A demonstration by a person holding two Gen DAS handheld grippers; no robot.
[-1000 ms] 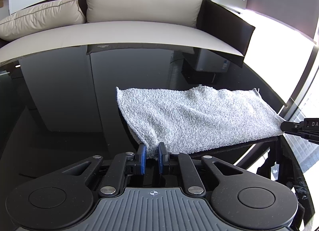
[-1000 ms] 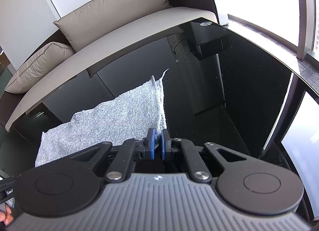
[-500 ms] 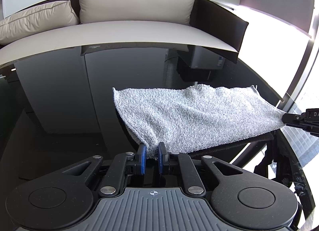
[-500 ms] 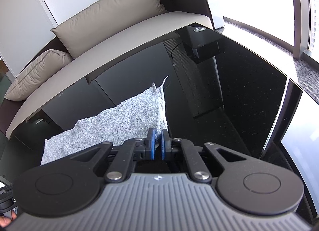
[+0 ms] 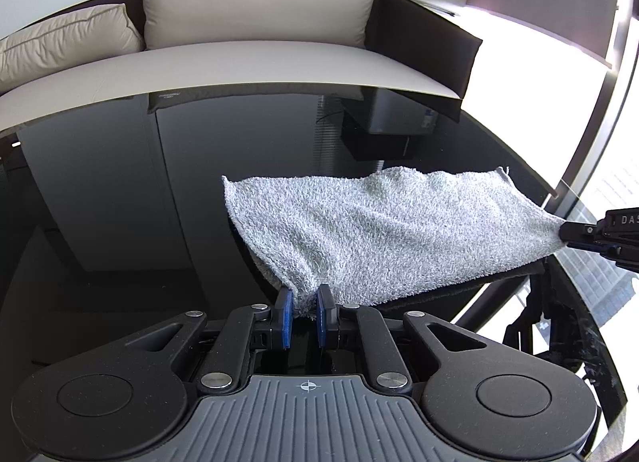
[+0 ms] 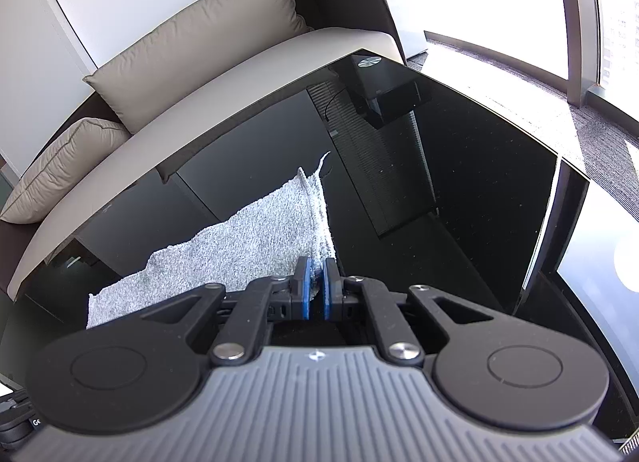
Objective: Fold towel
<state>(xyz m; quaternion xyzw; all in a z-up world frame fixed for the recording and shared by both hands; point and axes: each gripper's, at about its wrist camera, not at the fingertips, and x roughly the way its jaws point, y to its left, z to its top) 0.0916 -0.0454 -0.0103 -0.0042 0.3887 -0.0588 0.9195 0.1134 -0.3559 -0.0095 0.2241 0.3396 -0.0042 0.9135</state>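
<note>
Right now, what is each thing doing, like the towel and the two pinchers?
Towel: near edge lifted off the table, pinched at two corners, far edge resting on the glass.
Left gripper: shut on the towel's corner.
Right gripper: shut on the towel's other corner.
Table: black, shiny, mirroring the sofa.

**Grippers — pose and state**

Left gripper [image 5: 304,304]: angled downward, blue pads nearly together, clamped on the near corner of the towel [image 5: 379,238]. Right gripper [image 6: 315,278]: angled downward likewise, pads pressed close on another corner — its black fingertips [image 5: 575,231] visible at the right edge of the left wrist view.
</note>
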